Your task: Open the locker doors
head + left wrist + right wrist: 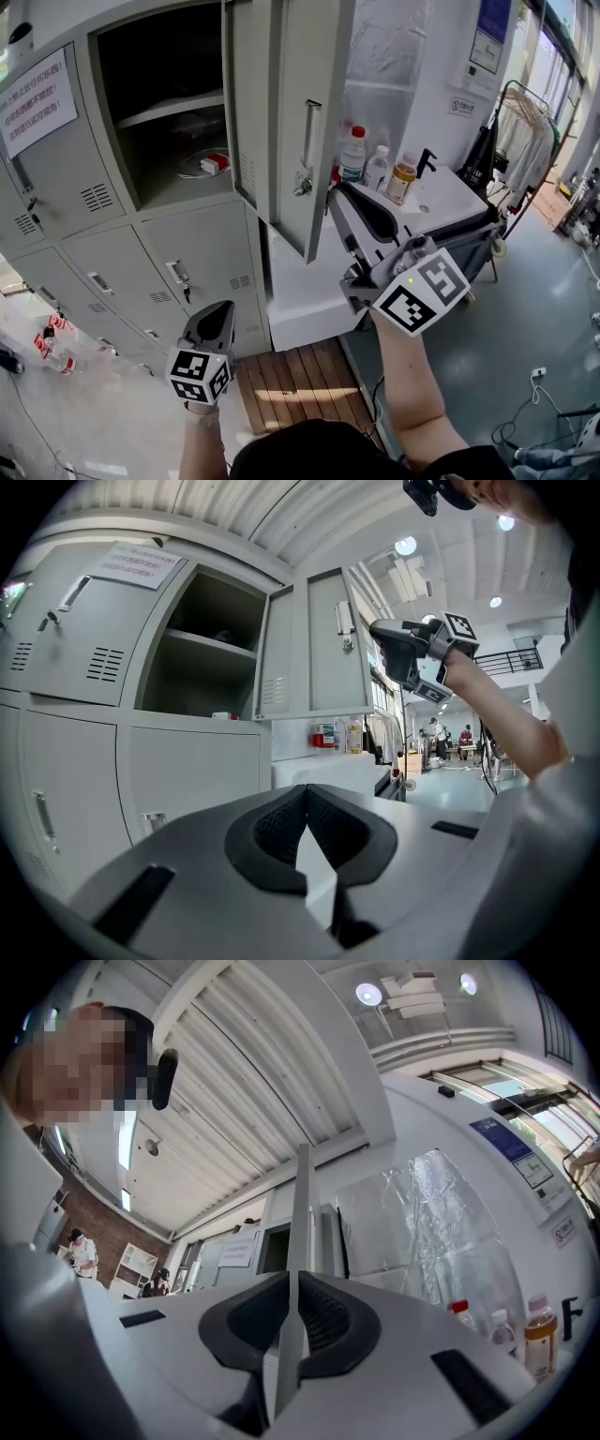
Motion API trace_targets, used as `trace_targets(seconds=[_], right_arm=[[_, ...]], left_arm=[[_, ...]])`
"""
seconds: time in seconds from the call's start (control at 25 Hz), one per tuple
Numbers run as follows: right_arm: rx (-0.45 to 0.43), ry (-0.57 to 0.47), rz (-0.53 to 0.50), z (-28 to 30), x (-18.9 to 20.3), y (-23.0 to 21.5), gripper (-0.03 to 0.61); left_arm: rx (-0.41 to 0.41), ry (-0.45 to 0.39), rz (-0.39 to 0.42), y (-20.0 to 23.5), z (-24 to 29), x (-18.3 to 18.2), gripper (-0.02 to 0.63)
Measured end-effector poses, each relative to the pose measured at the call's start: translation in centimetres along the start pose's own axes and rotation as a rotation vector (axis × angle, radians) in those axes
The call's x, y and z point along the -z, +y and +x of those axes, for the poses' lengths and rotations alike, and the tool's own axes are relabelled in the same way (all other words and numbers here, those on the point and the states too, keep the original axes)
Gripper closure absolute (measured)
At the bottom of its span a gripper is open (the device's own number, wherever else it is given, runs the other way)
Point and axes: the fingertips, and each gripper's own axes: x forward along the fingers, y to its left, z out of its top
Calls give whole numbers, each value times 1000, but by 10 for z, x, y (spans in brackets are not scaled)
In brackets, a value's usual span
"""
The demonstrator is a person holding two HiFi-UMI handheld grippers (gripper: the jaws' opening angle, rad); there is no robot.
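The grey metal locker door at upper centre stands open. Your right tongs, angled upward, clench its edge. Your left tongs are closed and empty.

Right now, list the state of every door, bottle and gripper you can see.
Upper locker door: swung open.
Locker with the notice: shut.
Lower lockers: shut.
Red-capped bottle: upright, cap on.
Right gripper: closed on the open door's edge.
Left gripper: closed, nothing in it.
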Motion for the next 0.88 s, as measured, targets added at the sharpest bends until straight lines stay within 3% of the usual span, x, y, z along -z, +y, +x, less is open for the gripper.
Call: trace_targets(seconds=[0.44,0.88], right_arm=[[-86,90,24,13,66,70,531],[-168,222,124,37,181,135,531]], left_arm=[[-43,-17,-22,29,-26,7,597],[-141,-10,-44,82,-74,28,596]])
